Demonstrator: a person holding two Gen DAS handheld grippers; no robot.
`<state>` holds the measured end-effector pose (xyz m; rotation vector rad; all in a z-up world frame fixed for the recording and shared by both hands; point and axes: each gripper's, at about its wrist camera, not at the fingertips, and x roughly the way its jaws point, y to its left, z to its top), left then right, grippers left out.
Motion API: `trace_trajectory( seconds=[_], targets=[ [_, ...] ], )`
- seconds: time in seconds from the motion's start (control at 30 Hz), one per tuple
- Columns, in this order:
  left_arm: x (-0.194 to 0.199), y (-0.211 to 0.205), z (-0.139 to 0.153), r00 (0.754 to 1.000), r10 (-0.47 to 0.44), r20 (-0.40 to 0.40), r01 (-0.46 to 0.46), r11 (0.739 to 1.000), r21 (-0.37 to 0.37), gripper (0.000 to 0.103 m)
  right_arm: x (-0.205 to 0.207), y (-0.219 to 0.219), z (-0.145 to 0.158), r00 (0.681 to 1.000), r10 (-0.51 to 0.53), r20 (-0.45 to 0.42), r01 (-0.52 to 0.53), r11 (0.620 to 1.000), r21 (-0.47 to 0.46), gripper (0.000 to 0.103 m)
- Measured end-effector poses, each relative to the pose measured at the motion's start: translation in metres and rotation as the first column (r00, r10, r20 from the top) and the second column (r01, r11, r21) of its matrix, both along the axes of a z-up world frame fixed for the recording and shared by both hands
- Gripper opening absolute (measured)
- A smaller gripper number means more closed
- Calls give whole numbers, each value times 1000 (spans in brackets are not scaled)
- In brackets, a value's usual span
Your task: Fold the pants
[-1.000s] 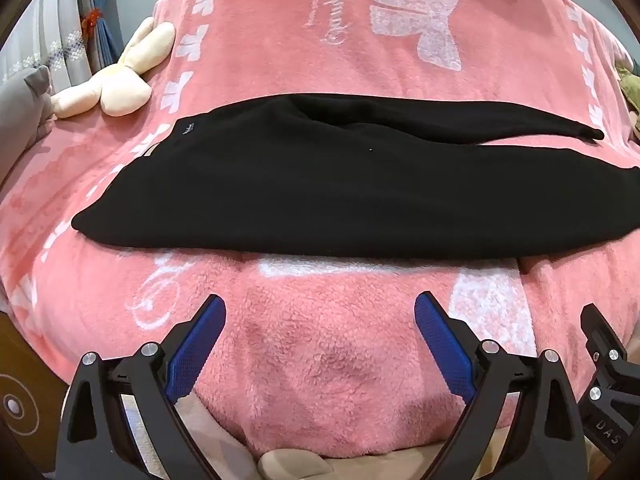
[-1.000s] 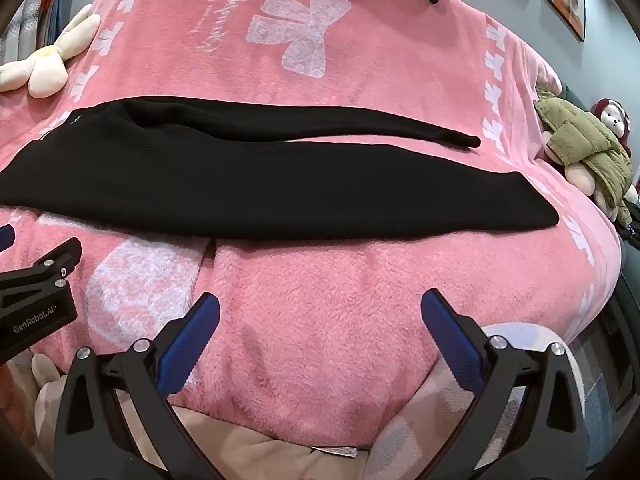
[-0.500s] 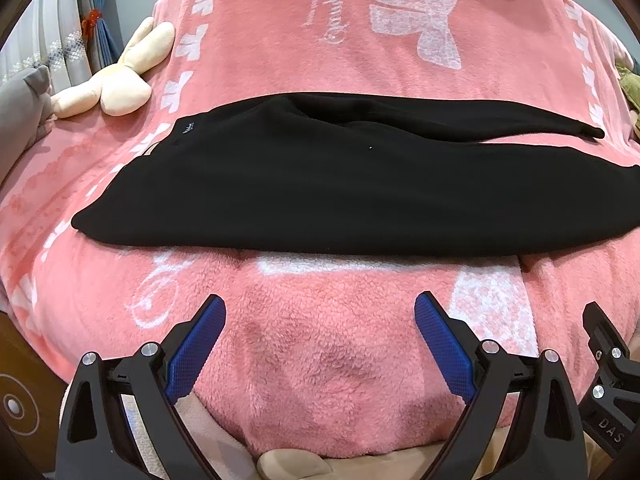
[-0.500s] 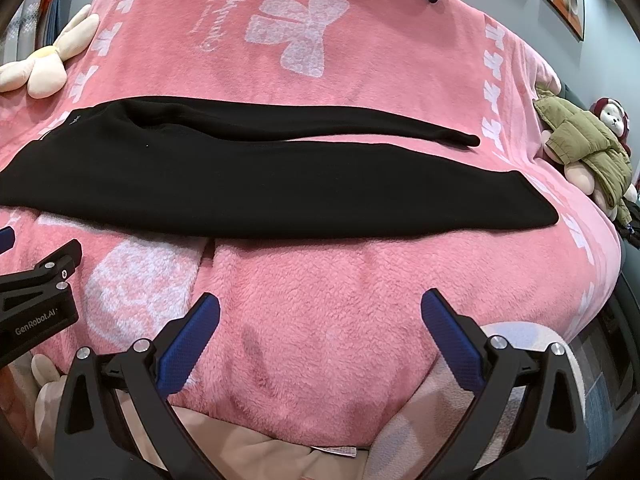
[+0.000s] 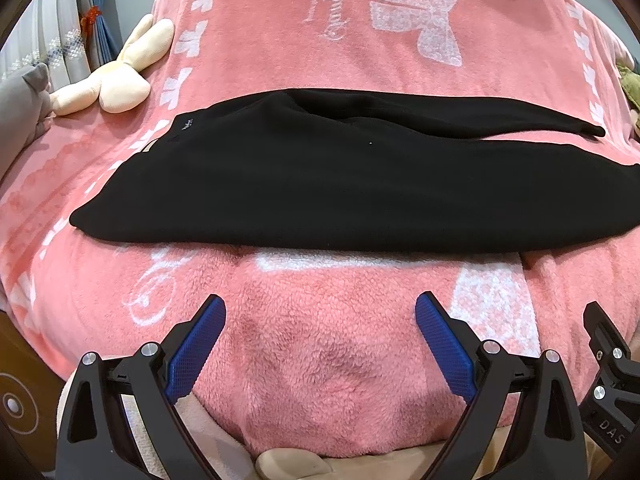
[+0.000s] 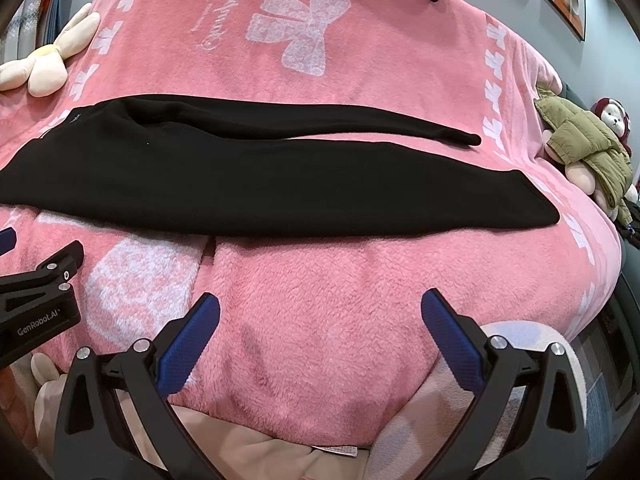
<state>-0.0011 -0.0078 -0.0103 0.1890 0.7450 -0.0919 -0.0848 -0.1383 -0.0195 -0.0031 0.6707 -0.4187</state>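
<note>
Black pants [image 5: 340, 184] lie flat across a pink fleece blanket [image 5: 320, 348] on a bed, waistband at the left, both legs running to the right. In the right wrist view the pants [image 6: 256, 184] end in two cuffs at the right, the far leg thinner. My left gripper [image 5: 320, 312] hovers open near the bed's front edge, short of the pants' near hem, with nothing between its blue pads. My right gripper [image 6: 318, 308] is likewise open and empty, beside the left one, below the near leg.
A cream plush rabbit [image 5: 116, 76] lies at the far left of the bed. A plush toy in an olive jacket [image 6: 592, 148] sits at the right edge. Curtains [image 5: 68, 36] hang at the left. The left gripper's body [image 6: 36, 300] shows at the right view's left.
</note>
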Motion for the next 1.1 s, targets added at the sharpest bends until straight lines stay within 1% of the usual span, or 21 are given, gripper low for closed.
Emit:
trace_trajectory(
  seconds=[1.1],
  targets=[
    [0, 1, -1, 1000, -2, -3, 2, 1000, 1, 94, 0, 0, 0, 1000, 1, -2, -1, 1000, 0, 98]
  ],
)
